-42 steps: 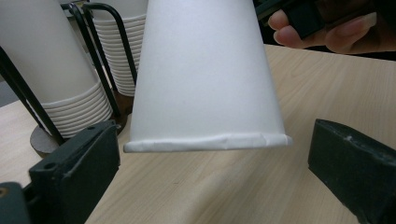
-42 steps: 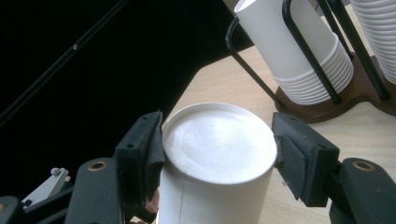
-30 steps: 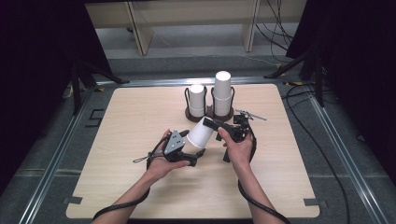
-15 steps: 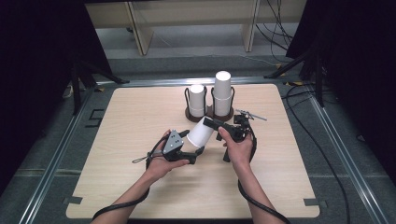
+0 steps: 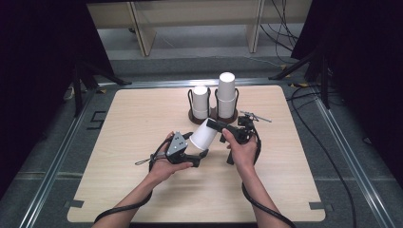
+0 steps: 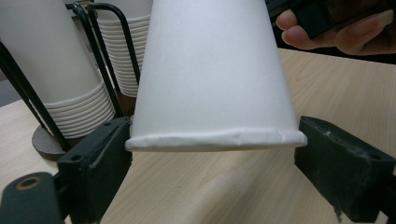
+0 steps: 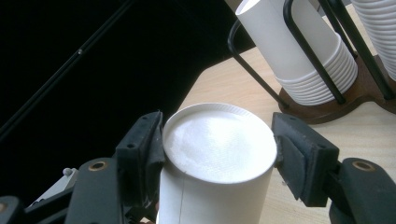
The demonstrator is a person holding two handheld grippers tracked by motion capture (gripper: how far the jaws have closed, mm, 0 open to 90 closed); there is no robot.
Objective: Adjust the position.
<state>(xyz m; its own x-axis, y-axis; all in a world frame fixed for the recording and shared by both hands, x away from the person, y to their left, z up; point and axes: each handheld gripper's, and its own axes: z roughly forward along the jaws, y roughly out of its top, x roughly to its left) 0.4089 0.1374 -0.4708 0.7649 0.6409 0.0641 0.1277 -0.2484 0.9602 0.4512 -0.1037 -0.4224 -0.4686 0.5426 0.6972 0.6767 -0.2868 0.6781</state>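
**Operator:** Where's the cup [image 5: 203,137] right now?

**Coach:** You hold it above mid-table [image 5: 142,114], tilted, with the base toward 1 o'clock and the rim toward 7. The rack [image 5: 212,117] of stacked cups stands just beyond it at 12.

**Operator:** And the tongs?

**Coach:** Your right tongs [image 5: 212,124] are clamped on the base, one pad on each side. Your left tongs [image 5: 197,152] straddle the rim. Their jaws have just been opening a little with the rim between them. One pad touches it and the other stands just off it, so that side isn't gripping.

**Operator:** How do I do this well?

**Coach:** It looks like a handover to me. Centre the rim between your left pads and close only until both touch. The rim is already creased, and paper crushes easily. Keep your right grip firm until the left has the cup.
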